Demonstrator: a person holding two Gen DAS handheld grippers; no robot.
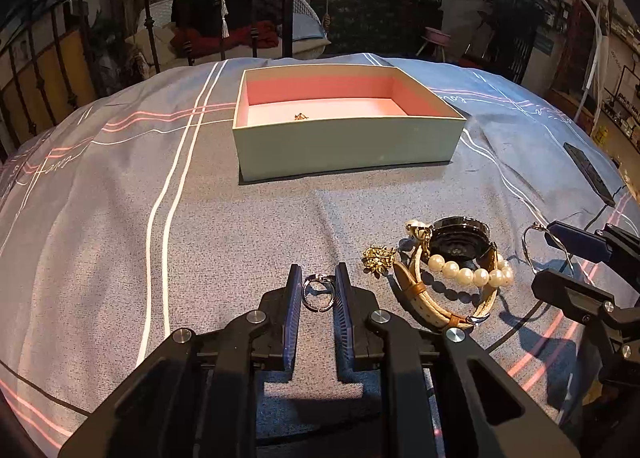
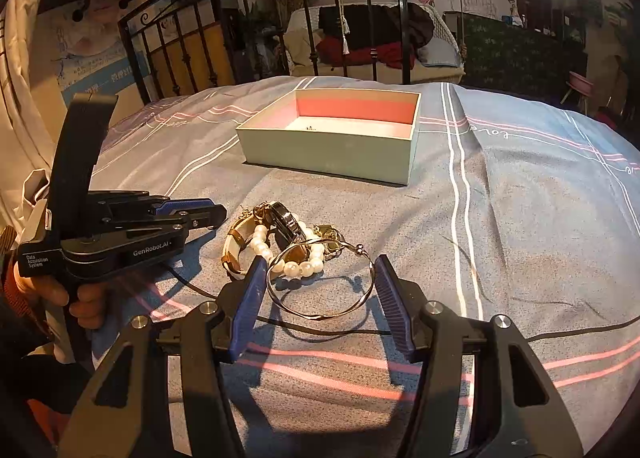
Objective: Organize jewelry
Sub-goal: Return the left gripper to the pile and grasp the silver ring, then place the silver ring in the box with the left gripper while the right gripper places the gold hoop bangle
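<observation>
On a bed covered with a grey-blue striped bedspread (image 1: 200, 242), a person holds a tool in each hand. The left tool (image 1: 318, 278) has its two blue pads drawn close together on a small silver ring (image 1: 318, 292), which stands upright between them with both pads against its sides. In the right wrist view the same tool shows from the side, with a hand (image 2: 76, 294) wrapped round its grip.

The right tool (image 2: 320, 282) stands wider apart, with a thin silver bangle (image 2: 320, 282) clamped between its pads; the hoop's sides meet both pads and it casts a shadow on the cloth below.

Just beyond the bangle lies a heap of jewelry: a watch (image 1: 460, 242) with a dark face and a tan strap, a pearl bracelet (image 1: 468, 272) draped across it, and a small gold brooch (image 1: 378, 258) just left of the strap.

Farther up the bed sits an open box (image 1: 344, 150), pale green outside and pink inside. One small gold piece (image 1: 301, 116) lies on its floor near the front wall. A dark phone (image 1: 588, 172) rests on the bedspread well to the right of the box.
</observation>
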